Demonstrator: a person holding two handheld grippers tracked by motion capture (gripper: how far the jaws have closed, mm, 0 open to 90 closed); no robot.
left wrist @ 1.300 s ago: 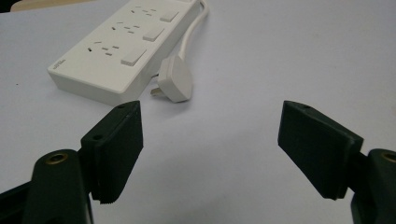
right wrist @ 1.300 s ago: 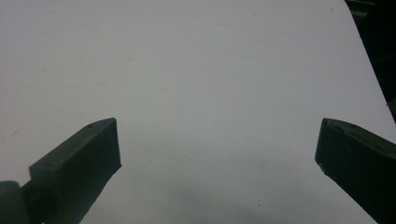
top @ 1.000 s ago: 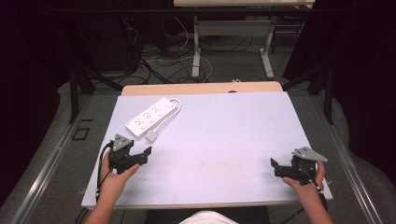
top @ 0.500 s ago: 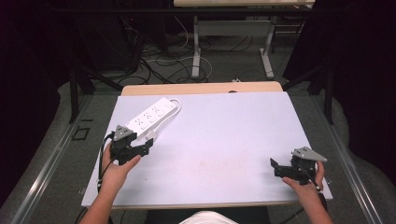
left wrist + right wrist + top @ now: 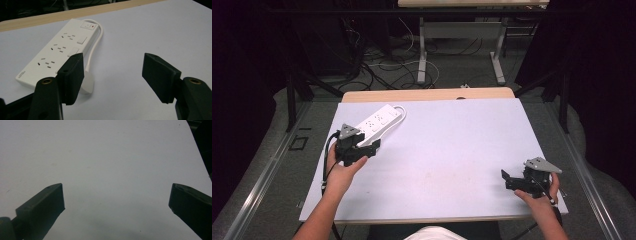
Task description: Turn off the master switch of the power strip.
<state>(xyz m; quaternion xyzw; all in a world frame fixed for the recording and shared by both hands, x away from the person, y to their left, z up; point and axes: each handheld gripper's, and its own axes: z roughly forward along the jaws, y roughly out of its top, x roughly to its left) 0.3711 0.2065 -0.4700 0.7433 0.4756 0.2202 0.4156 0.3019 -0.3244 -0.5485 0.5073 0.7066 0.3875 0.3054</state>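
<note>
A white power strip (image 5: 379, 120) with several sockets lies at the table's far left; its cord loops round to a white plug (image 5: 87, 81) lying beside it. My left gripper (image 5: 373, 146) hovers just in front of the strip's near end, held in a hand. In the left gripper view the left gripper (image 5: 117, 72) is open; its jaws have just been closing with nothing between them, and the plug lies just past the left jaw. My right gripper (image 5: 508, 180) rests near the front right corner, and in the right gripper view the right gripper (image 5: 116, 197) stands wide open over bare table.
The pale table top (image 5: 452, 145) has a wooden strip (image 5: 427, 94) along its far edge. Beyond it stand desk legs and tangled floor cables (image 5: 402, 65). A metal rail (image 5: 267, 175) runs along the floor on the left.
My left gripper has lifted and moved forward and right toward the power strip's near end. The right gripper has stayed where it was.
</note>
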